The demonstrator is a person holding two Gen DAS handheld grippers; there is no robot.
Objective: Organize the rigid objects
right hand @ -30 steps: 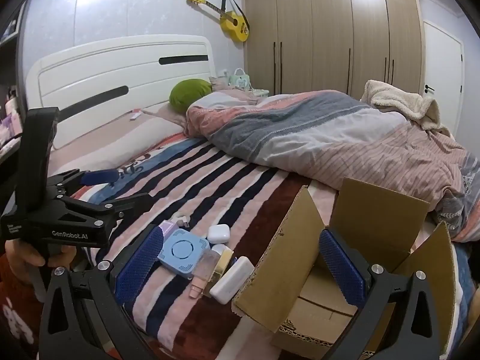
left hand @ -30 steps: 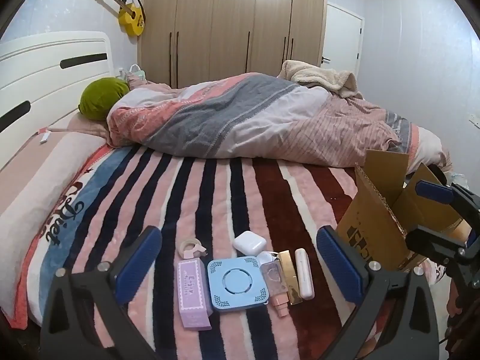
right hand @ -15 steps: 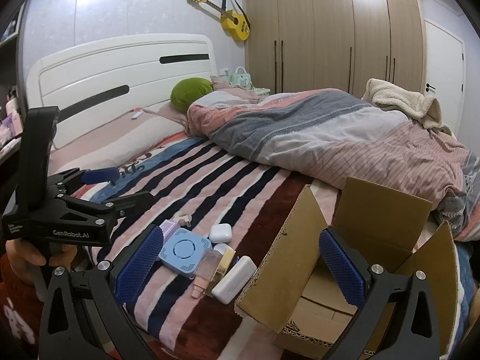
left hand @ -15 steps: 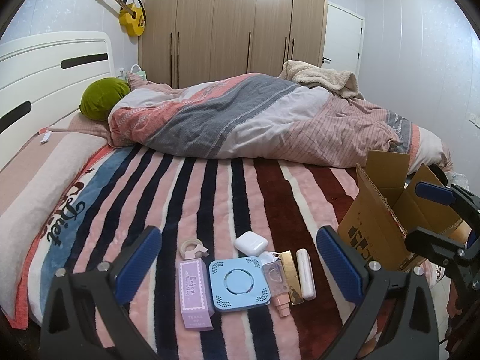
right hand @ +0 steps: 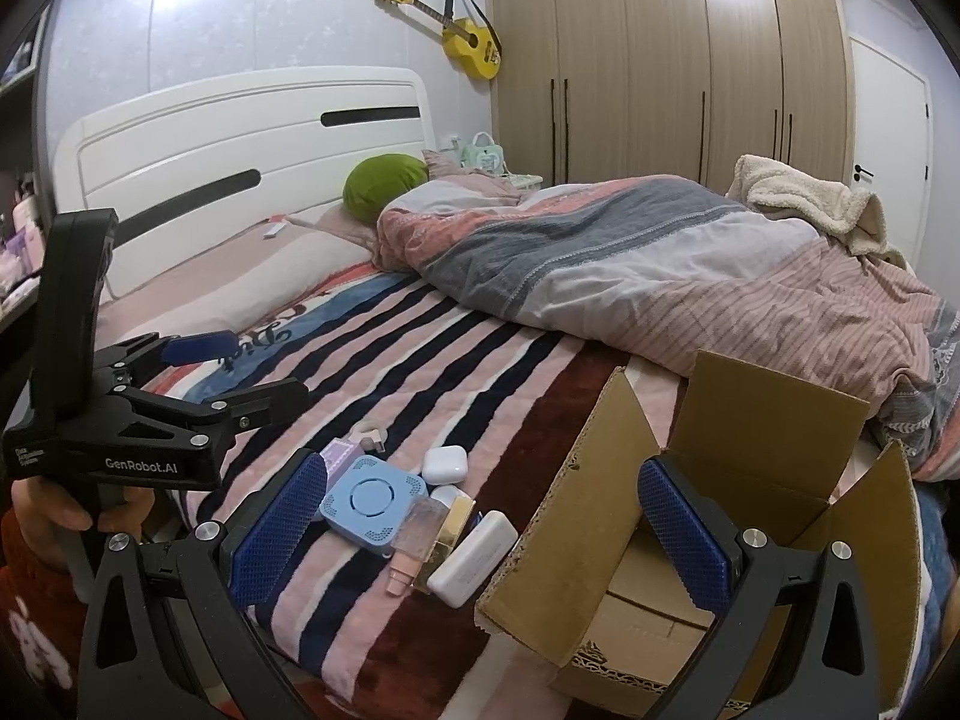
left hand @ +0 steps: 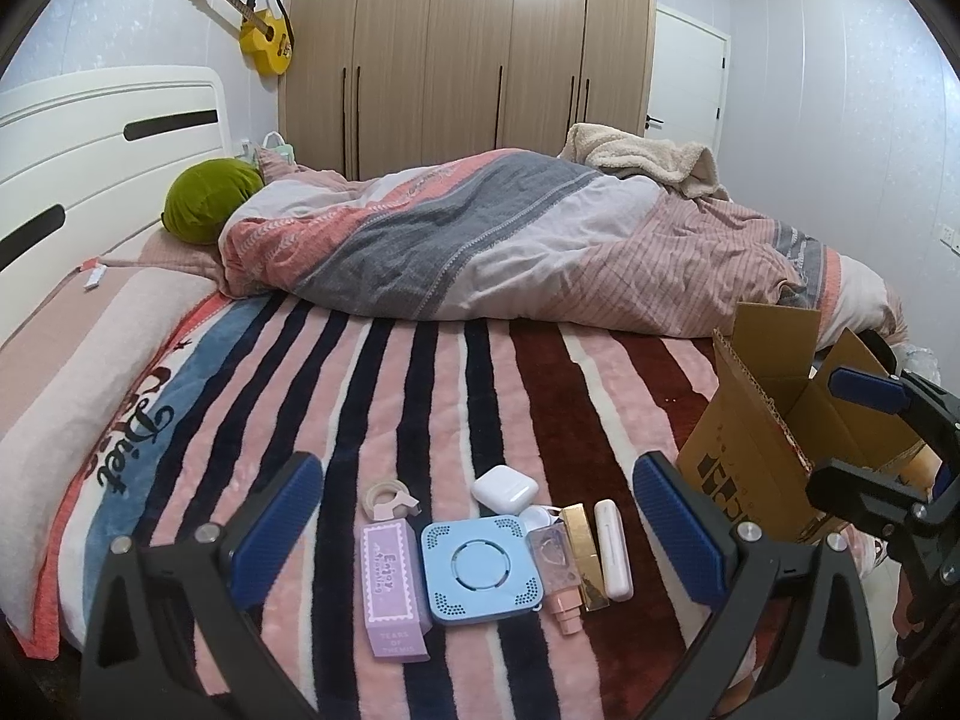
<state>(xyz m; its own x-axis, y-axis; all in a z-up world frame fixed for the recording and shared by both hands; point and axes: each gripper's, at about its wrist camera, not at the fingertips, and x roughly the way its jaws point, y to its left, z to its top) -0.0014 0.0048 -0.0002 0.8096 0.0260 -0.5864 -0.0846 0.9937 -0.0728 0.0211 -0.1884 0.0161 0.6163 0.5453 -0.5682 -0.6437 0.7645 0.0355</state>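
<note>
Several small items lie in a row near the bed's front edge: a purple box [left hand: 391, 582], a blue square device [left hand: 480, 567], a white earbud case [left hand: 504, 487], a pink bottle [left hand: 555, 564], a gold bar [left hand: 583, 552], a white case [left hand: 612, 540] and a tape dispenser [left hand: 389, 498]. My left gripper [left hand: 480, 534] hovers open just above and in front of them, holding nothing. An open cardboard box [right hand: 708, 516] stands to their right. My right gripper [right hand: 480, 534] is open and empty over the box's left flap and the white case [right hand: 474, 558].
A striped blanket [left hand: 420, 408] covers the bed, with a bunched duvet [left hand: 510, 240] and a green cushion [left hand: 207, 204] further back. Wardrobes [left hand: 468, 48] and a yellow ukulele [left hand: 264, 39] stand behind. A hand [right hand: 66, 510] holds the left gripper's handle.
Both views have shifted slightly; the items sit a little lower in the left wrist view, and the box a little lower in the right wrist view. Nothing was taken hold of.
</note>
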